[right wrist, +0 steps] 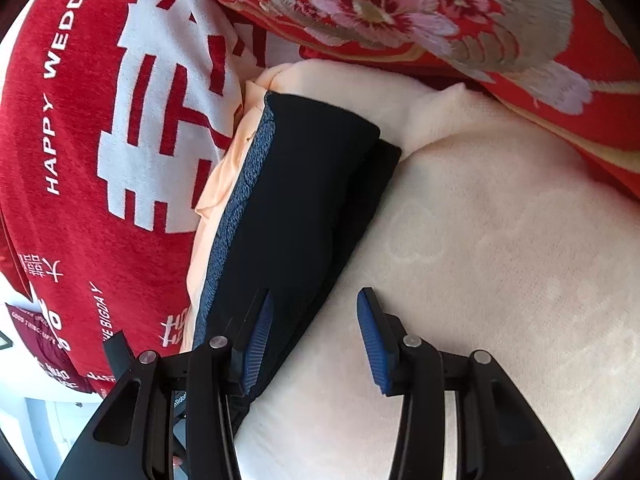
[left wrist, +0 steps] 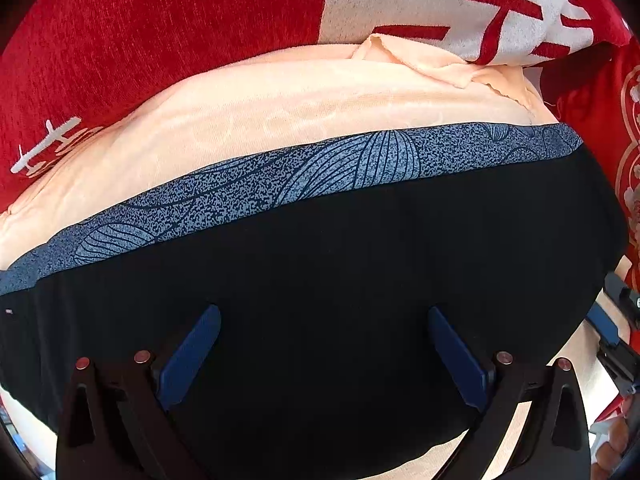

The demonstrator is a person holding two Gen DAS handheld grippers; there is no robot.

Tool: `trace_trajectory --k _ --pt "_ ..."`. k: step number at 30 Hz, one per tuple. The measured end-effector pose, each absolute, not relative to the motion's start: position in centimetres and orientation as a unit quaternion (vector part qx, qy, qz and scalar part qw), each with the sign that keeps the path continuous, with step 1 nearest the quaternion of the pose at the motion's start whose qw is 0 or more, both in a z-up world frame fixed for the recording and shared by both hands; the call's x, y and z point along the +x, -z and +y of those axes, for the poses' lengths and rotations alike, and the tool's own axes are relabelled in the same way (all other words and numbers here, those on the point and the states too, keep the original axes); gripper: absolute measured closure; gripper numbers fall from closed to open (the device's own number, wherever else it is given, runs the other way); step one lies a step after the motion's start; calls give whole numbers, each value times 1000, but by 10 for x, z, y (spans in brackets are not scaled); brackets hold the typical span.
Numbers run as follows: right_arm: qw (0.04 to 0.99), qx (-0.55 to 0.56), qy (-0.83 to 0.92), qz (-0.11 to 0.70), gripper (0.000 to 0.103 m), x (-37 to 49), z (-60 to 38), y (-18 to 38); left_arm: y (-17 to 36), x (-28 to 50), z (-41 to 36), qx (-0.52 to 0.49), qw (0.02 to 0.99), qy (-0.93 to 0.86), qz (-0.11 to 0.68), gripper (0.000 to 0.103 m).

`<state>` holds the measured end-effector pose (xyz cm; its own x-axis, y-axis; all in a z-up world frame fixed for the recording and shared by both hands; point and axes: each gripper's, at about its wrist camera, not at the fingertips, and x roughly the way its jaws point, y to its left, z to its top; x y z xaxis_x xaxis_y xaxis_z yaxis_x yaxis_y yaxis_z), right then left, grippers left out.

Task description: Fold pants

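Note:
The black pants [left wrist: 320, 264] with a blue patterned waistband [left wrist: 280, 184] lie folded on a peach blanket [left wrist: 248, 120]. My left gripper [left wrist: 324, 312] is open and empty, hovering just above the black cloth. In the right wrist view the pants [right wrist: 304, 200] show as a narrow folded bundle with the waistband [right wrist: 240, 208] along its left edge. My right gripper [right wrist: 316, 300] is open and empty, its left finger [right wrist: 256, 344] over the bundle's near end, its right finger [right wrist: 376, 344] over the blanket [right wrist: 500, 260].
A red and white wedding-print cloth [left wrist: 160, 32] lies beyond the blanket, also in the right wrist view [right wrist: 100, 140]. A red floral quilt [right wrist: 440, 12] lies at the far right. The right gripper's body [left wrist: 616, 320] shows at the left view's right edge.

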<state>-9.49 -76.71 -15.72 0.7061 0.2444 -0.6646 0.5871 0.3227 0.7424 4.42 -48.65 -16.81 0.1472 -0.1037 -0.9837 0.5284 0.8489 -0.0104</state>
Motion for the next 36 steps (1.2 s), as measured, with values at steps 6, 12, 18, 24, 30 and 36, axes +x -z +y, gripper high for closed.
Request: trace_trajectory --k 6,12,18,24,30,36 --pt "742 583 112 312 55 -80 -774 163 167 43 -481 172 740 215 614 0" --pt "714 627 105 295 91 -59 -780 169 137 44 -481 184 762 200 588 22" --pt "758 585 48 284 91 -49 -770 119 158 23 -503 225 739 235 590 22" --pt "797 512 28 317 91 -27 -744 82 162 16 -496 199 760 237 571 22" --pt "837 421 26 349 91 -8 -713 40 139 34 -457 138 758 248 587 22" --pt "875 283 9 392 91 16 -638 -2 108 63 -369 124 777 226 574 22"
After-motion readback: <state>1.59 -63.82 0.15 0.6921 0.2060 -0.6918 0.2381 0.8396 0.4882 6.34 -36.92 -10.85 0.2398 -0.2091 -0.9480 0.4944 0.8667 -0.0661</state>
